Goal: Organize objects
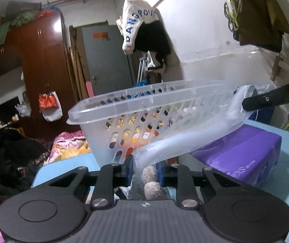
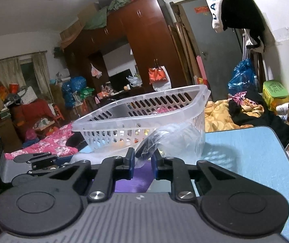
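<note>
Clear plastic bag is stretched between both grippers: the left gripper pinches one end, with two fuzzy pale balls inside the film just behind its fingertips, and the right gripper pinches the other end, where something dark shows through the film. Ahead of both pairs of fingers stands the slotted translucent basket on the blue table; a purple pack lies under the bag, right of the left fingers. I judge the film could slip or tear if the grippers pull apart, spilling the balls; dragging the taut bag over the light basket's rim could tip it
</note>
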`<state>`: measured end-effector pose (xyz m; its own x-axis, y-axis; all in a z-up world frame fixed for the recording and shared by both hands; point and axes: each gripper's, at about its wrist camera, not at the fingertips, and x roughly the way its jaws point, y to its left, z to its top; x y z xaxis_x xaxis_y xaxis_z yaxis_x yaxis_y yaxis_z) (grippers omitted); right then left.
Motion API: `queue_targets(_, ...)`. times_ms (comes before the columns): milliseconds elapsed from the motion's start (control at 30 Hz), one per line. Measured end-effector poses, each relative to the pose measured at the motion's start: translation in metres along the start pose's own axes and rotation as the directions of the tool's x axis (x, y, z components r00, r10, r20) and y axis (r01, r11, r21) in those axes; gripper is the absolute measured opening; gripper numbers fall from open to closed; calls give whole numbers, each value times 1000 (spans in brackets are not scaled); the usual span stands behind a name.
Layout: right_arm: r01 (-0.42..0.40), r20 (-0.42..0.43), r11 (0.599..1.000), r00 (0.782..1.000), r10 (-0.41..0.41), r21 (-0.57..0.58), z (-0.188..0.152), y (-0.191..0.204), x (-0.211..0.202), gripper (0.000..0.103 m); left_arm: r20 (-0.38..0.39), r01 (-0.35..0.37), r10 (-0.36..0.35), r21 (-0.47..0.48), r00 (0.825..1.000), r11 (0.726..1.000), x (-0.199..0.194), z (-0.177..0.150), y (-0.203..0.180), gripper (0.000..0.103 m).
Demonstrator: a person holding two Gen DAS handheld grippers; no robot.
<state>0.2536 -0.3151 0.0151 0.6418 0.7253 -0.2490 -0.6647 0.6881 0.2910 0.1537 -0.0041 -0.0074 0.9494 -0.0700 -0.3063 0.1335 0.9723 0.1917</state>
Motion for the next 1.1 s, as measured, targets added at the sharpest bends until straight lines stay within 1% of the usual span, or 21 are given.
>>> queue_targets(100,2,14,1000,1000,-2,-18,1,3,-3,19,45,-18,18,3,999,1000,-8,1,-5,27)
queue_targets(200,-2,22,1000,1000,2,-25,1,5,-5,19,103,-48,47,12,994,999,-15,1,-9,29)
queue_targets(367,-1,21,1000,1000,2,-27,0,2,-3,19,101,-41,39,19,994,999,-14,2,-7,30)
queue_targets(500,-3,25,1000,1000,4,-24,-1,-1,-4,19,98,-56,51,46,994,997,-15,3,-13,30)
queue_targets(533,-3,26,1000,1000,3,-23,-1,-1,-4,19,97,-59,53,57,994,997,-15,4,-15,30)
queue_targets(567,-3,29,1000,1000,4,-23,-1,-2,-4,19,98,-65,58,71,994,995,-16,2,-17,34)
queue_targets(633,-2,34,1000,999,3,-22,-2,-2,-6,19,112,-91,78,112,991,989,-18,2,-23,35)
queue_targets(767,-5,41,1000,999,6,-23,-3,-3,-7,19,108,-46,36,95,993,994,-18,4,-22,34)
queue_targets(867,-7,41,1000,999,7,-23,-2,-3,-7,19,109,-40,31,80,994,996,-18,2,-21,27)
queue_targets(1000,-13,48,1000,999,15,-28,1,-1,-10,19,129,-32,27,37,991,999,-25,5,-15,25)
queue_targets(1100,-17,54,999,998,19,-46,5,4,-12,18,154,-42,36,34,987,999,-34,12,-12,24)
